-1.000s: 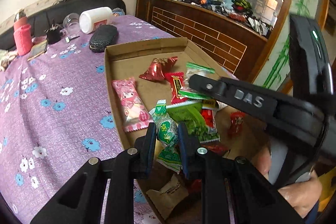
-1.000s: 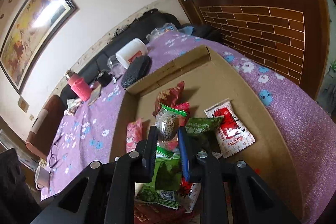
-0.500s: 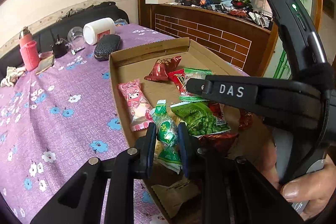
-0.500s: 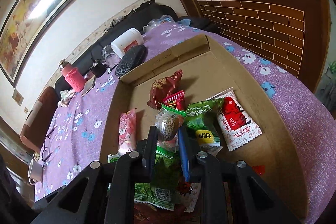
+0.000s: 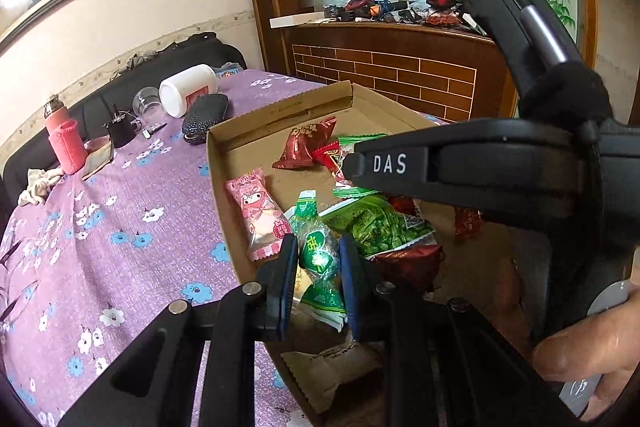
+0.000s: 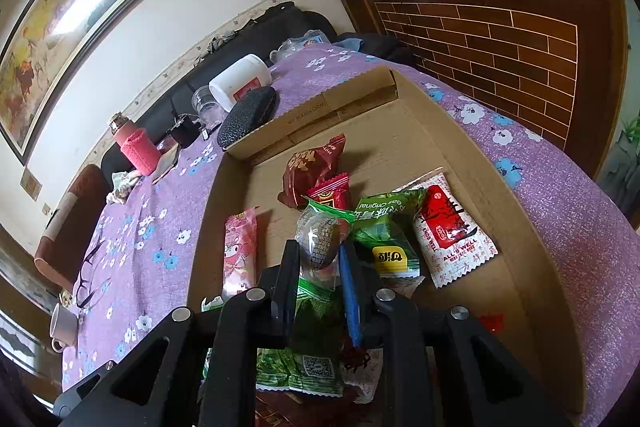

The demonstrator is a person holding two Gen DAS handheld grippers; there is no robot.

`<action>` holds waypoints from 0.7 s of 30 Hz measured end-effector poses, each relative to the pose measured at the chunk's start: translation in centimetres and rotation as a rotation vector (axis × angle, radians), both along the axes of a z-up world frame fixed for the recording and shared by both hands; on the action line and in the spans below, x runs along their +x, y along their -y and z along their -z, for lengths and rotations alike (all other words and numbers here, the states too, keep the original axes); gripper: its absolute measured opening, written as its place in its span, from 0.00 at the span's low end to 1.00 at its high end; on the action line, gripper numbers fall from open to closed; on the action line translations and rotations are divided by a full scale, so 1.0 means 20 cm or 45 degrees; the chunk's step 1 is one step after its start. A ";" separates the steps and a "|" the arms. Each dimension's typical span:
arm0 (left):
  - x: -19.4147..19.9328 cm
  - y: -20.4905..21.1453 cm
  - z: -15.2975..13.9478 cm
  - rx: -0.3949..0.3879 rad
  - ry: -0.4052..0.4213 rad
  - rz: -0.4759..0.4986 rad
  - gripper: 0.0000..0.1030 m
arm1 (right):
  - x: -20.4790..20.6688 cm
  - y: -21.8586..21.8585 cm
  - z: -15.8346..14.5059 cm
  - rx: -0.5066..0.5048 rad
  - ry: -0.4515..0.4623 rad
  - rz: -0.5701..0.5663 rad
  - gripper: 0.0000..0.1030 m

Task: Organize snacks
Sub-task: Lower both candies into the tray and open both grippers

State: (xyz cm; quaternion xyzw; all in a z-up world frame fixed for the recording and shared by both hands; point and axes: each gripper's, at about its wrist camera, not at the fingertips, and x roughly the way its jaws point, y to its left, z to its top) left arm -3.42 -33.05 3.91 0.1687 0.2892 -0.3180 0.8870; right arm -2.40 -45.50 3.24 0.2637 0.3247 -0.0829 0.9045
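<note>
1. We hold a green candy (image 5: 318, 259) in the left gripper (image 5: 319, 259), clamped, above the box (image 5: 256, 123).
2. Right gripper (image 6: 319, 259) pinches a clear-wrapped candy (image 6: 318, 243).
3. Most snacks (image 6: 384, 227) remain jumbled in the box; sorting barely begun.

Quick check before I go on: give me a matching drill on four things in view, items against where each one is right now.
Items:
1. green wrapped candy
2. clear-wrapped brown candy
3. pink snack pack
4. black case

Places:
A. on the purple tablecloth, against the cardboard box far wall
B. in the left hand-held gripper
C. lying in the box, by its left wall
D. in the right hand-held gripper

Pairs: 1-B, 2-D, 3-C, 4-A
</note>
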 end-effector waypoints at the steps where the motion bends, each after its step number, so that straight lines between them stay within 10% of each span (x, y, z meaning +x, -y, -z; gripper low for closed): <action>1: 0.00 0.00 0.00 0.000 0.001 0.000 0.20 | 0.00 0.00 0.00 0.000 0.000 0.000 0.21; 21: -0.01 0.00 -0.01 0.006 0.014 0.000 0.20 | -0.01 0.00 -0.01 -0.011 -0.002 0.008 0.22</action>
